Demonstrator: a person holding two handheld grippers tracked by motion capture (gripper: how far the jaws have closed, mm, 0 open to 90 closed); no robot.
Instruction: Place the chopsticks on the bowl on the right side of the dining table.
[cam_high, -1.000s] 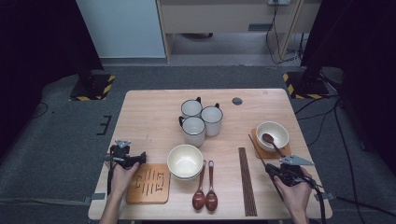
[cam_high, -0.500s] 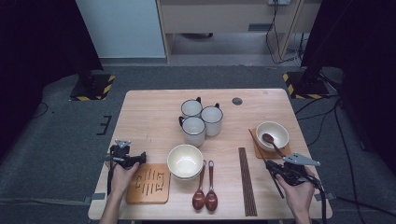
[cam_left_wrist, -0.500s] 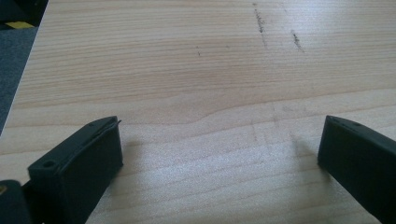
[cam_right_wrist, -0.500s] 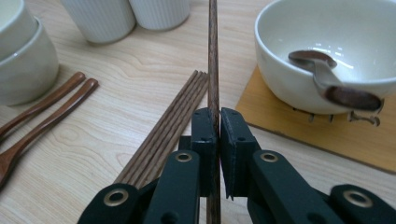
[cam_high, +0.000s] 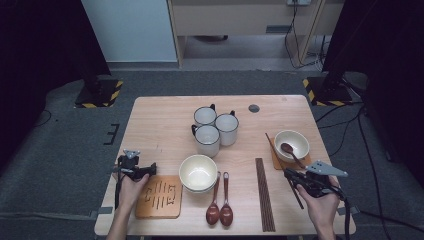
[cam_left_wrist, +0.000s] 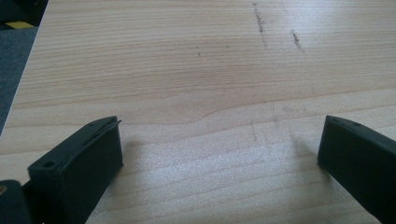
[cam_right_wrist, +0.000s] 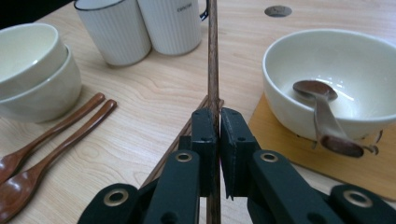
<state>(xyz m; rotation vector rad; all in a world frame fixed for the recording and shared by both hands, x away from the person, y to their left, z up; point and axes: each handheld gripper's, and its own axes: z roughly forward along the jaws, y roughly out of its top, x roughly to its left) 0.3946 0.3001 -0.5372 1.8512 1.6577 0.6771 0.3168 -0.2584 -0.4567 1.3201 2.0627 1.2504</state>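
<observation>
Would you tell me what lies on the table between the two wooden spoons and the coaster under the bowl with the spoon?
In the high view, a bundle of dark chopsticks lies there.

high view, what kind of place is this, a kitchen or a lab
Likely a lab or recording room set up as a mock dining spot: a lone wooden table on grey carpet, loose cables on the floor, and hazard-striped stand bases beside it.

Dark wooden chopstick (cam_right_wrist: 213, 60) — lifted, gripper-clamped
</observation>
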